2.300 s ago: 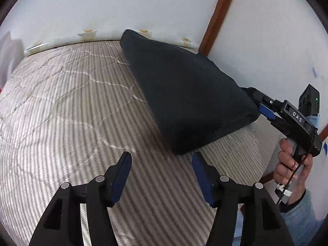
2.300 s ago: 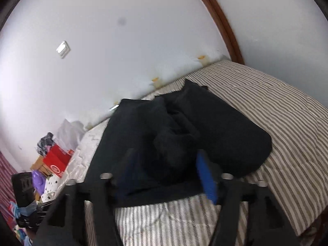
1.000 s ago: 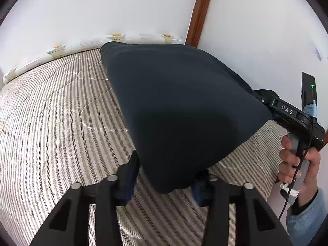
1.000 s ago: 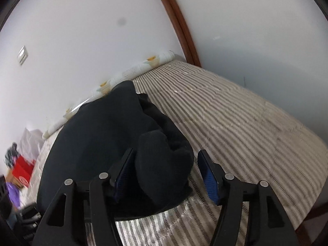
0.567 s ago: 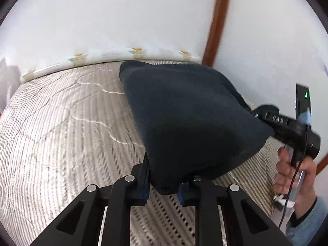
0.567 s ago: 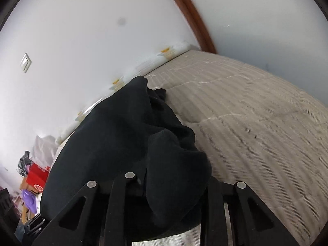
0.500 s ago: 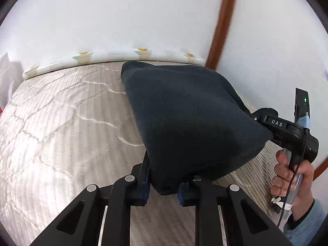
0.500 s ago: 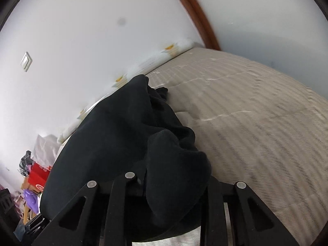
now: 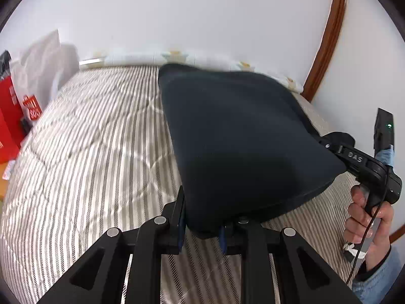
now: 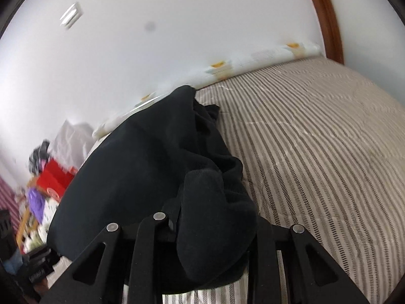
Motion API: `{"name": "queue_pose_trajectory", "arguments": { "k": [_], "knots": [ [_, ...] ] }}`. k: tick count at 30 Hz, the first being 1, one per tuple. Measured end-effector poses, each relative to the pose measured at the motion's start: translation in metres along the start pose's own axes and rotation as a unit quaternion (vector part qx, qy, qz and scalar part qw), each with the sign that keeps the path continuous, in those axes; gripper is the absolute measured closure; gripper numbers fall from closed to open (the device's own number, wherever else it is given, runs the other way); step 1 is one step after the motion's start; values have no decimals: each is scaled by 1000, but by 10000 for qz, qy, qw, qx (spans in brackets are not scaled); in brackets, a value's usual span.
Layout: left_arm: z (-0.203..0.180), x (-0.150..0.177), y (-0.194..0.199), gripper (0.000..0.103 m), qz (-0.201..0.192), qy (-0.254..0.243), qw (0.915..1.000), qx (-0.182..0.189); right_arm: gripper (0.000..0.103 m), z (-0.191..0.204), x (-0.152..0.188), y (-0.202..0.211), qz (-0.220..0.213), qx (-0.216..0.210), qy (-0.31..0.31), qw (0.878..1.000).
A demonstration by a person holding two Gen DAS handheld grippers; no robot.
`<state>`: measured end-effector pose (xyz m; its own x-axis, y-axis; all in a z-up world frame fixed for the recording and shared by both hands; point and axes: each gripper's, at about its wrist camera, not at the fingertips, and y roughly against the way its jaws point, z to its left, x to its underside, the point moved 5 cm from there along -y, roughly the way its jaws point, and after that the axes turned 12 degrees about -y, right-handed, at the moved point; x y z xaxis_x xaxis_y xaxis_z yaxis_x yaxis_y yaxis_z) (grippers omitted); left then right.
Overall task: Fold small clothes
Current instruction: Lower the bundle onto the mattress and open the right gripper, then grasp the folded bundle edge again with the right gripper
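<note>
Left of the left tongs, beyond the bed's edge, stand a red bag and a white bag. The striped bed cover spreads ahead of and beneath both pairs of tongs. The left tongs have just been closing and now pinch the near corner of the dark garment, whose cloth fills the gap between their blue pads. From there the garment stretches away and to the right, lifted off the bed at its near edge, to the right tongs. These too have just been closing and clamp a bunched fold of the same garment; their pads are hidden under the cloth. A person's hand grips the right tongs' handle.
</note>
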<state>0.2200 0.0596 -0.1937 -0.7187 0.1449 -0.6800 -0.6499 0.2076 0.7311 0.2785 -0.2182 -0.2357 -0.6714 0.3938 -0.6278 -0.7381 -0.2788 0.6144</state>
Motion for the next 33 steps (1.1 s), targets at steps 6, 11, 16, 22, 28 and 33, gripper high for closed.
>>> {"name": "queue_pose_trajectory", "arguments": {
  "k": [6,11,16,22,28,33],
  "knots": [
    [-5,11,-2,83,135,-187,9997,-59,72,-15,11,35,-9,-92,405,9991],
    [-4,19,4,76,219,-32,9994,264,71,-17,12,77,-241,93,790,9965],
    [-17,24,32,73,6,-75,9979,649,69,1,4,93,-671,-6,1107,9916],
    [-25,-12,60,64,-495,-262,9968,573,73,-14,23,54,-193,524,1007,9934],
    [-7,-24,14,64,-91,-371,9993,14,73,-17,26,70,-72,559,1118,9921],
    [-3,-2,-17,57,61,-460,9989,-22,72,-3,7,81,-249,504,1262,9904]
  ]
}}
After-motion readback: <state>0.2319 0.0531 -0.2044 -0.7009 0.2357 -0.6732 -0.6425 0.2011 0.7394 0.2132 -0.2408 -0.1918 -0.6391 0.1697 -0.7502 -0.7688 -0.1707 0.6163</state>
